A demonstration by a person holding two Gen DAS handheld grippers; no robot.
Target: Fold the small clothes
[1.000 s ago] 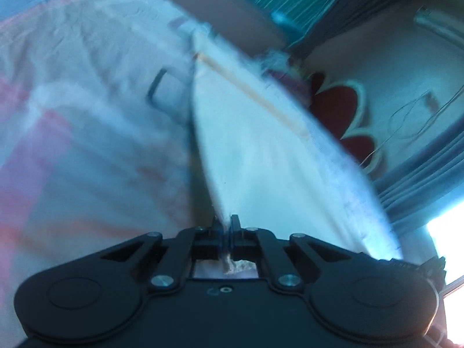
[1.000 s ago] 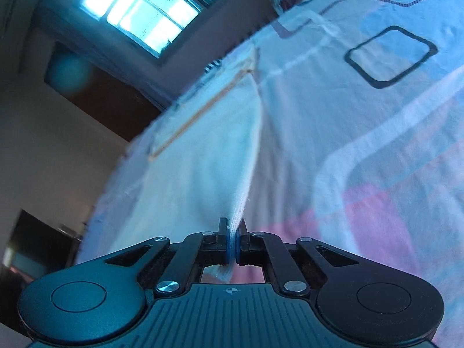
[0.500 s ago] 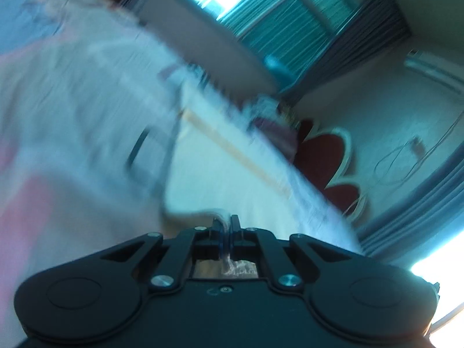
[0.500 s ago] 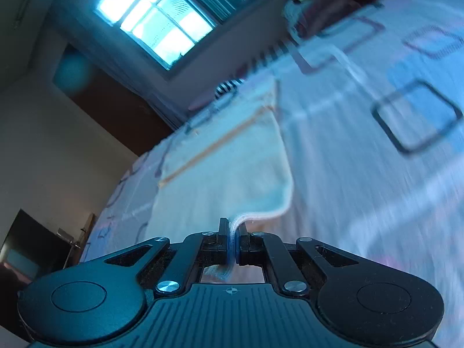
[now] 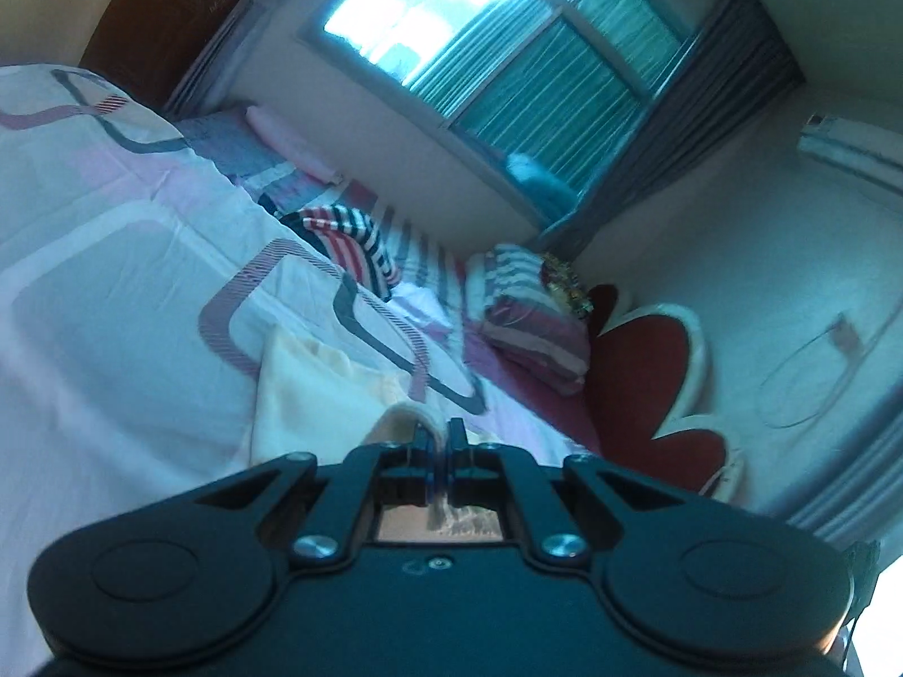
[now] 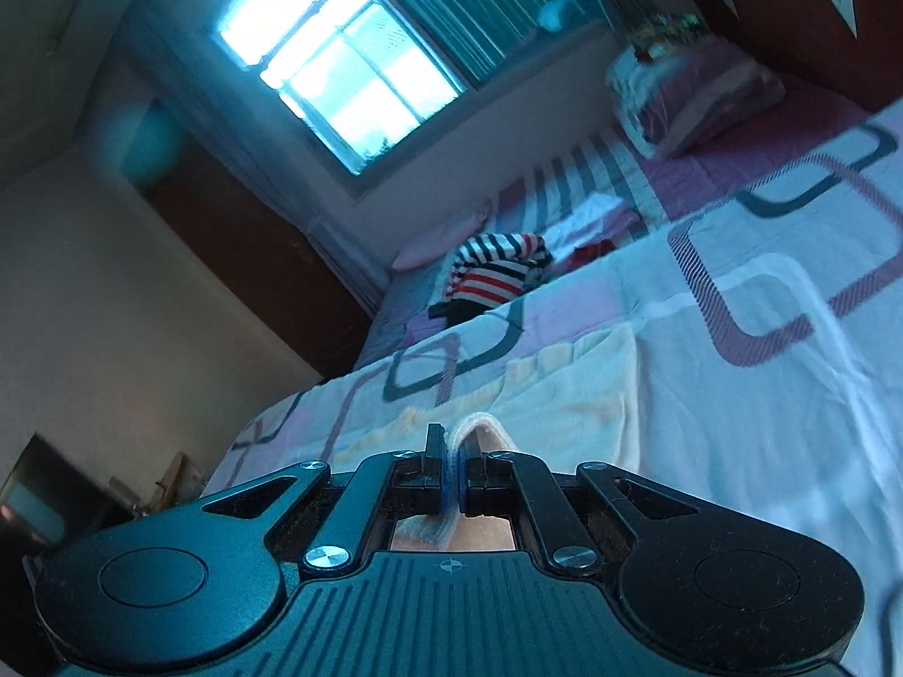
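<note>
Both tongs are pinching the same cream cloth (image 5: 316,395) right now. The left tongs (image 5: 439,440) are clamped together on a folded edge of it, and a bit of fabric is poking through behind the fingers. Same deal with the right tongs (image 6: 454,451): they're squeezing a rolled hem of the cloth (image 6: 564,395), which is looping up and over to the right of the fingertips.

The cloth is lying mostly flat on the bed (image 5: 113,293), spreading out ahead of both tongs, on a white and pink cover with rounded square outlines.

Other stuff around: a striped top (image 5: 350,242) in red, white and navy is sitting bunched up well beyond the cloth, toward the window (image 5: 480,51). From the right tongs it (image 6: 496,271) is straight ahead, past the far edge of the cloth. A striped pillow (image 5: 530,321) is resting further ahead and to the right of the left tongs, up against a dark red headboard (image 5: 643,355) with a scalloped white trim. Nothing is sitting between the tongs and the cloth, and the bed right around it is just cover.
</note>
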